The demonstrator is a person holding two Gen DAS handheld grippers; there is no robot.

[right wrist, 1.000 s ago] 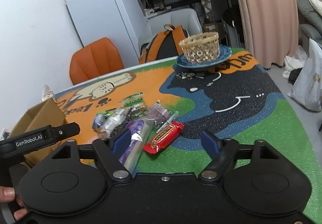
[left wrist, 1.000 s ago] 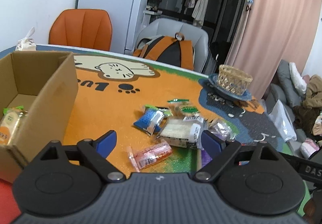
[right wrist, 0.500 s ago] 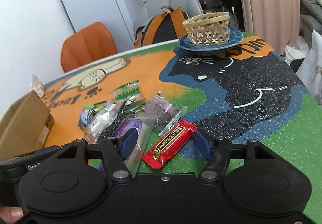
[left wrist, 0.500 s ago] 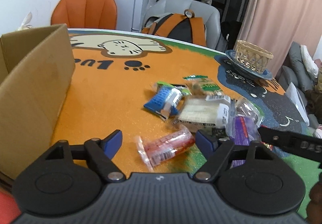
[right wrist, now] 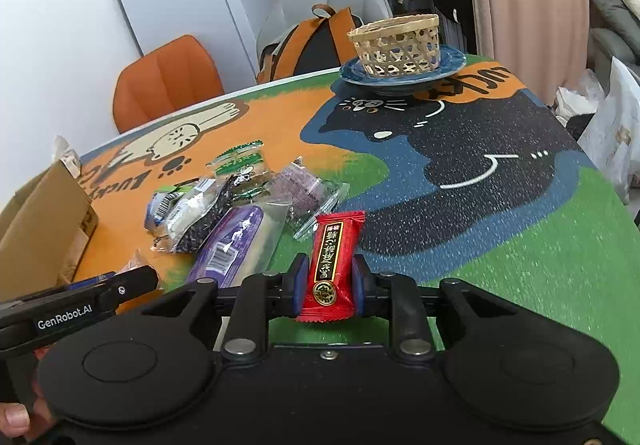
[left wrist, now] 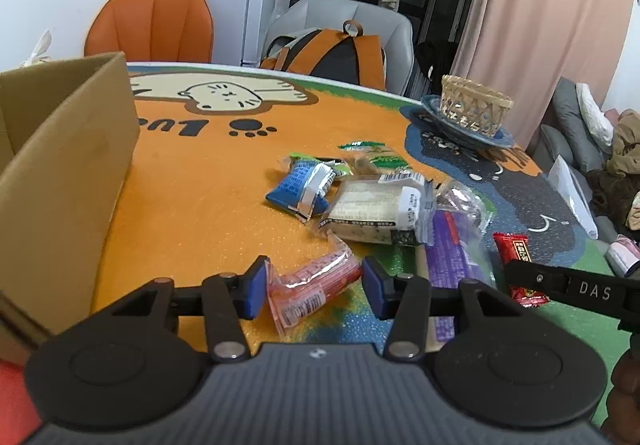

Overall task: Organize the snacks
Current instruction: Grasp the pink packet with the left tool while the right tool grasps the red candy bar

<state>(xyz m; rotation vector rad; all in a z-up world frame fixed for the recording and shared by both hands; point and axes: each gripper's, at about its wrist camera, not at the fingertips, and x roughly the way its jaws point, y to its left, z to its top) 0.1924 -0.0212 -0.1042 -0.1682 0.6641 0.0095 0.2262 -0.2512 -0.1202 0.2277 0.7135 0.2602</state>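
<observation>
A cat-print mat in orange, blue and green covers the table. Nearest, the left gripper has just been closing, its blue pads flanking a pink snack packet; contact cannot be told. The right gripper has just closed, clamped on a red snack bar. Beyond, at 12 o'clock, lies the snack pile. A cardboard box stands at 9 o'clock. Farthest, at 1 o'clock, a woven basket sits on a blue plate.

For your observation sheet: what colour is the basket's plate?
Dark blue plate, clearest in the right wrist view.
</observation>
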